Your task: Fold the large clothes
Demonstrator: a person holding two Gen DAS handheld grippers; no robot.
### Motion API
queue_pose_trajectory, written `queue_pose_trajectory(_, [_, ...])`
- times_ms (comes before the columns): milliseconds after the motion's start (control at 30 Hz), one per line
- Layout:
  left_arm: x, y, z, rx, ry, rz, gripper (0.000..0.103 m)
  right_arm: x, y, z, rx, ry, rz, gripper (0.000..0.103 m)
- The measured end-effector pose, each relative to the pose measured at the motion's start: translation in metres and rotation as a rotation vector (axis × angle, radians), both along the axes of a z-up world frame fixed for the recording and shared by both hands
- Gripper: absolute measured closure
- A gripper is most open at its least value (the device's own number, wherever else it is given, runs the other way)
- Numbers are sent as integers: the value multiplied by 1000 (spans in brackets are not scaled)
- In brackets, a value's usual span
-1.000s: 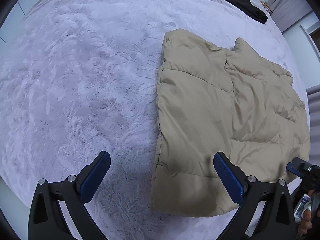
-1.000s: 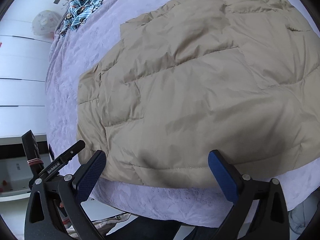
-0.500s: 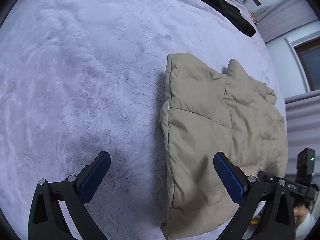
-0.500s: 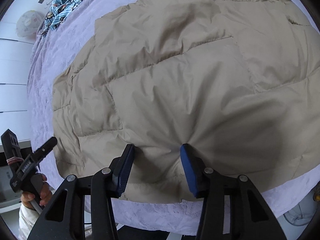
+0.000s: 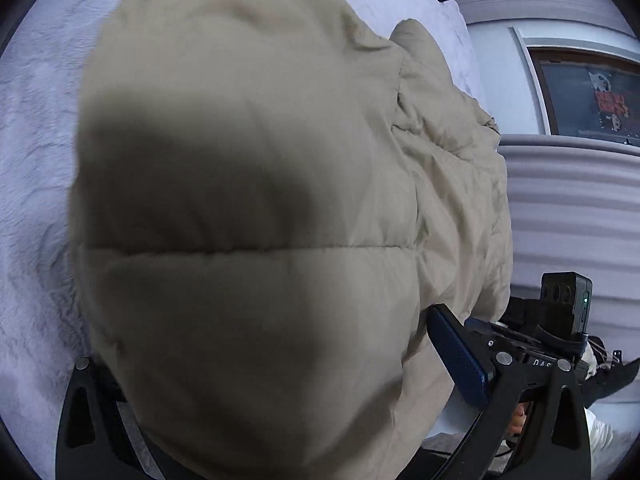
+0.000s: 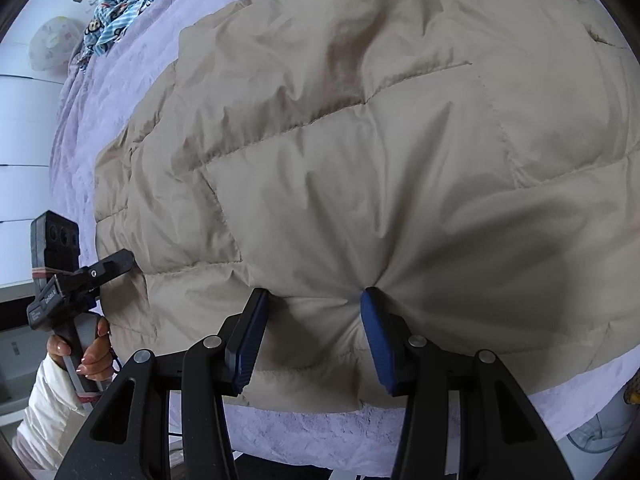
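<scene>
We pinch the jacket's near hem, ready to fold

Our right gripper is clamped on the tan puffer jacket, while the left gripper, wide apart, straddles its bulging corner; the jacket lies flat on the lilac bedspread

Little legible. On the right gripper, at about four o'clock in the left wrist view, pale letters "D A S" on its black body. On the left gripper, at nine o'clock in the right wrist view, a white label on the black body, print too small to read. Window poster, two o'clock: markings unreadable.
</scene>
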State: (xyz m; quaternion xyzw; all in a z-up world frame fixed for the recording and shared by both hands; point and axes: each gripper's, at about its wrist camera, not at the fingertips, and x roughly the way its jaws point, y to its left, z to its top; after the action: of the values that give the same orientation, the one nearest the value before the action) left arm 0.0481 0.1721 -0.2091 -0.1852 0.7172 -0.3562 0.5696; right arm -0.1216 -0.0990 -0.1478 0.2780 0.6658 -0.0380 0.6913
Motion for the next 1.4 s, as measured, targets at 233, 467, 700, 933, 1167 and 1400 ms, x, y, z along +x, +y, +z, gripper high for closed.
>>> queue_pose_trajectory(233, [-3,-4,14,-64,15,-35,70,-1,0,2,9,6,2,51])
queue_pose_trajectory(467, [-13,-10,60,-91,-52,-50,73,-1,-24,52,-78,-151,10,79])
queue_pose_trajectory(700, [-29,-39,123,-27,-150,-49,73,35,-53,34,-42,-257,-18,92])
queue_pose_trajectory(933, [-59,-113,183,79,-227,-61,73,59,-62,-20,86,-210,-4,95])
queue_pose_trajectory(1167, [-75,-203,212,156,-233,-177,69,55,-87,-28,219,-178,7,97])
queue_pose_trajectory(1400, [-92,-289,209,29,-166,-363,33,-24,-169,23,243,-305,-144,93])
